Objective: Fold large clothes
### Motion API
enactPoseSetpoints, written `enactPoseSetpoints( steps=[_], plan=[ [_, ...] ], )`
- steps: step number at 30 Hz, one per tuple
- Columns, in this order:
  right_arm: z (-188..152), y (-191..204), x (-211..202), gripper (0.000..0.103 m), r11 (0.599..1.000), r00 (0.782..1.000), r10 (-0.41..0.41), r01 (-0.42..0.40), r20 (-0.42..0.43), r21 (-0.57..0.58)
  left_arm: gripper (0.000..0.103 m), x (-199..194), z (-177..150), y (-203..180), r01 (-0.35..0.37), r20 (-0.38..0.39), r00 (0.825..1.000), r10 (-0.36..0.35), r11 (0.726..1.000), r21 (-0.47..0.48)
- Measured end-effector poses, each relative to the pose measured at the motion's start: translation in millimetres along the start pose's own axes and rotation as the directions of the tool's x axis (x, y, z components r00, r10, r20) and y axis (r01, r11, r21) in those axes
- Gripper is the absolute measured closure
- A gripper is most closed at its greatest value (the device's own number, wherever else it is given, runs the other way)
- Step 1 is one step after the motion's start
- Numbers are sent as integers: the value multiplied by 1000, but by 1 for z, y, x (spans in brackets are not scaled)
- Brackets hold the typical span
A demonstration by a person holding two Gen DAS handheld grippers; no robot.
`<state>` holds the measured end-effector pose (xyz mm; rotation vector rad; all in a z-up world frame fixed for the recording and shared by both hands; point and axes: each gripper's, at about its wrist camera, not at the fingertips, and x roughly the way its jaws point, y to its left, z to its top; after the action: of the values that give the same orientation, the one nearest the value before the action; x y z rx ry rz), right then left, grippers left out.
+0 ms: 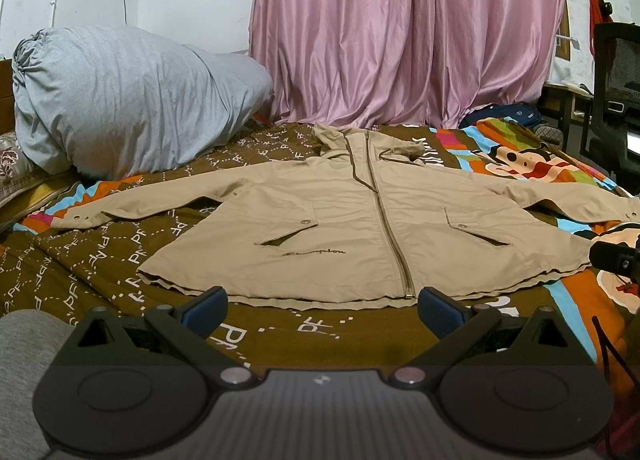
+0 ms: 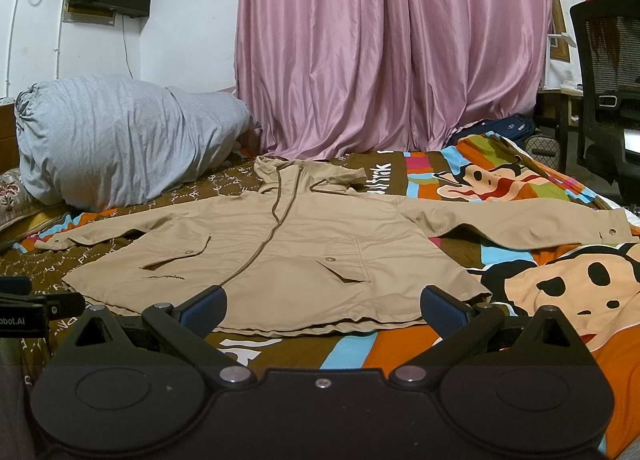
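A tan hooded jacket (image 1: 340, 219) lies flat on the bed, zipped, front up, both sleeves spread sideways and the hood toward the curtain. In the right wrist view the same jacket (image 2: 280, 256) fills the middle. My left gripper (image 1: 320, 310) is open just short of the hem, near the zipper's bottom end. My right gripper (image 2: 322, 310) is open too, hovering over the hem by the right pocket. Nothing sits between either pair of fingers. The right gripper's body (image 1: 616, 260) shows at the left wrist view's right edge; the left gripper's body (image 2: 36, 310) shows at the right wrist view's left edge.
The bed carries a brown and striped cartoon-print cover (image 1: 100, 260). A large grey bedding bundle (image 1: 128, 99) sits at the far left. A pink curtain (image 1: 400, 31) hangs behind. A black mesh chair (image 2: 608, 91) and a desk stand at the right. A grey sleeve (image 1: 28, 360) shows lower left.
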<state>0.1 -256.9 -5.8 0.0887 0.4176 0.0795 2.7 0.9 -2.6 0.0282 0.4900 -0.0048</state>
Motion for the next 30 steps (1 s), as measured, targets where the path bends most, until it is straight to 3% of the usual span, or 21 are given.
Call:
enactPoseSetpoints(
  steps=[30],
  plan=[
    [0, 6, 0, 0, 1000, 1000, 0, 0, -3, 6, 0, 1, 1, -1, -1, -3, 1000, 1, 1000, 1]
  ],
)
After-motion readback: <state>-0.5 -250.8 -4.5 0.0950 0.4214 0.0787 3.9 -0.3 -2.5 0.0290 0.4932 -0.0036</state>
